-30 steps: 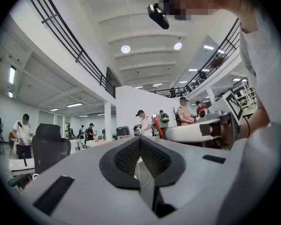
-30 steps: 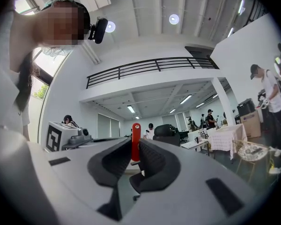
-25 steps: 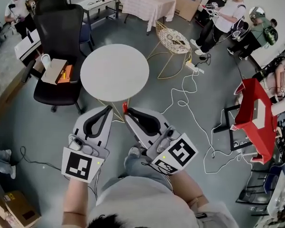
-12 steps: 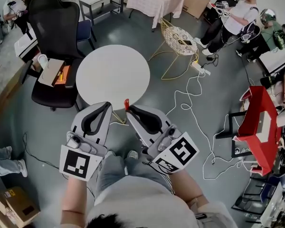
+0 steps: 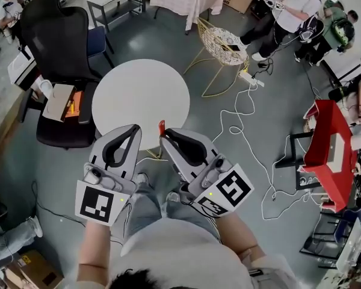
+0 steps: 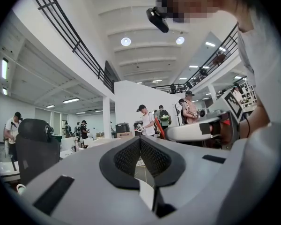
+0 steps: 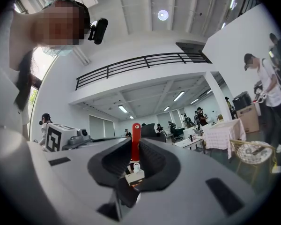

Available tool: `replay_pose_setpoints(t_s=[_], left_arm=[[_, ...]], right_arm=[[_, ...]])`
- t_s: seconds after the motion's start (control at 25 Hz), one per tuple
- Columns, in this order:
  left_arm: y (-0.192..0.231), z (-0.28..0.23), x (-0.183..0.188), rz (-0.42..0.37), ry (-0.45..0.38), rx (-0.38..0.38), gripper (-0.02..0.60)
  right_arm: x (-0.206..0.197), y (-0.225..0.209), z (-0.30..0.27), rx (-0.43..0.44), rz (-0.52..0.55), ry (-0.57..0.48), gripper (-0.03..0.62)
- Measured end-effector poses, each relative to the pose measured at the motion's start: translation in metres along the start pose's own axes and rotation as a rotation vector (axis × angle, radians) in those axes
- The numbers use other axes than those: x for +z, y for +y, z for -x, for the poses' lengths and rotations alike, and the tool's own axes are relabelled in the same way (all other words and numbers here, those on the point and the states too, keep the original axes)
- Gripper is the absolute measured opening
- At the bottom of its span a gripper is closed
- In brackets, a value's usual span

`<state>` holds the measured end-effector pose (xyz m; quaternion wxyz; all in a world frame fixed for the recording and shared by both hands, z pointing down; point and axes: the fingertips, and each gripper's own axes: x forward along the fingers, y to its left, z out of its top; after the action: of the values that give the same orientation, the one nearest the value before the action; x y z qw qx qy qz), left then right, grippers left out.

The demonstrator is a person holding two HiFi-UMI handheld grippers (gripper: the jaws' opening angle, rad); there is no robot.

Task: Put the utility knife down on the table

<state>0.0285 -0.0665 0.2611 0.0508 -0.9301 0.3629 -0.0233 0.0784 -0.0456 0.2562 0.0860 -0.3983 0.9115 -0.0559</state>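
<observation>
My right gripper [image 5: 163,136] is shut on a red utility knife [image 5: 161,127], whose red end sticks out past the jaw tips at the near edge of the round white table [image 5: 140,95]. In the right gripper view the utility knife [image 7: 135,139] stands upright between the closed jaws of the right gripper [image 7: 136,146]. My left gripper [image 5: 134,130] is shut with nothing in it, just left of the right one, its tips over the table's near edge. The left gripper [image 6: 140,142] points up and out across the room in its own view.
A black office chair [image 5: 57,47] with a box on its seat stands left of the table. A yellow wire chair [image 5: 222,50] is behind it on the right. White cables [image 5: 243,131] trail over the floor. A red cart [image 5: 328,146] stands at right. People stand at the back.
The view has shifted forward and the table sits closer. Both grippers now reach the table's near edge, the knife still held in the right one.
</observation>
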Motion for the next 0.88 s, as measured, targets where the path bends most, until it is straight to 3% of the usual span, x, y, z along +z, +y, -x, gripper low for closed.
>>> replay_pose_setpoints(t_s=[0.56,0.88], left_arm=[[0.121,-0.022,-0.019,-0.053,-0.003,-0.107,0.009],[0.152,-0.032,-0.035,-0.01,-0.005,-0.131,0.009]], right_arm=[[-0.011,-0.025,-0.12,-0.118,0.011,-0.011,0.055],[-0.023,-0.039,-0.152,-0.158,0.019,0.037,0.055]])
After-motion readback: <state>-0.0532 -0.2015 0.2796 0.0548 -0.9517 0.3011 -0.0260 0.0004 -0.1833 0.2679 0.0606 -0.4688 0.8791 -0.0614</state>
